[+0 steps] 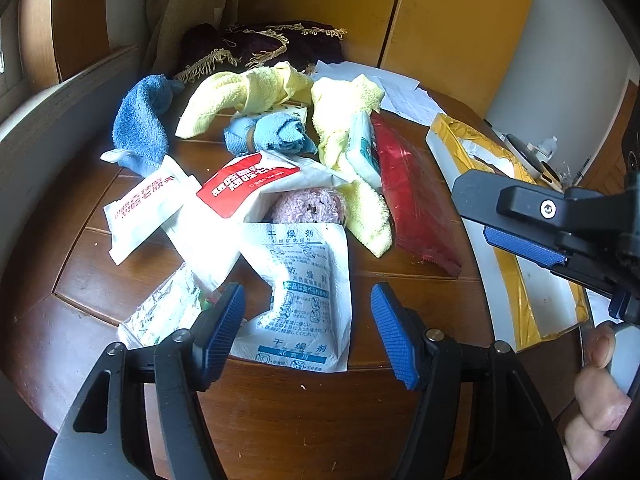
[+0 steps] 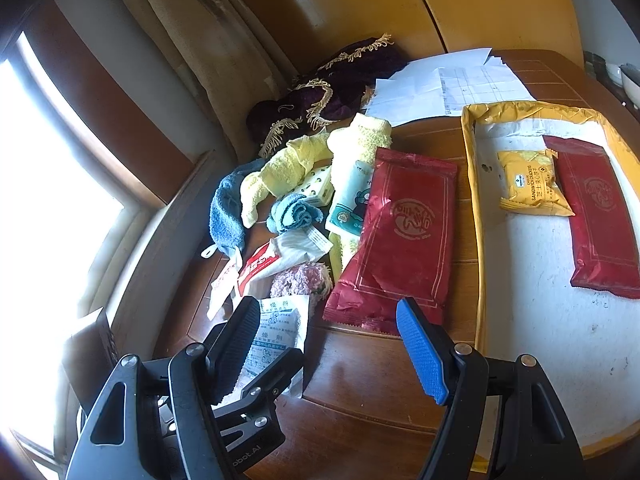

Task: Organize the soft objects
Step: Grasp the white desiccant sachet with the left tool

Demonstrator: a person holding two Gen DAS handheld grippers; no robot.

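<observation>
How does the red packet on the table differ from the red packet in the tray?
The red packet on the table lies on bare wood, touching the yellow towel; the red packet in the tray lies beside a yellow cracker packet. The first looks more creased at its lower end. Both show the same round logo.

Both wrist cameras looked down along their tool fingers, close over the bench (image 1: 280, 408); each view took in the desiccant sachet (image 1: 304, 292) ahead and the red packet (image 2: 400, 240) beyond.
</observation>
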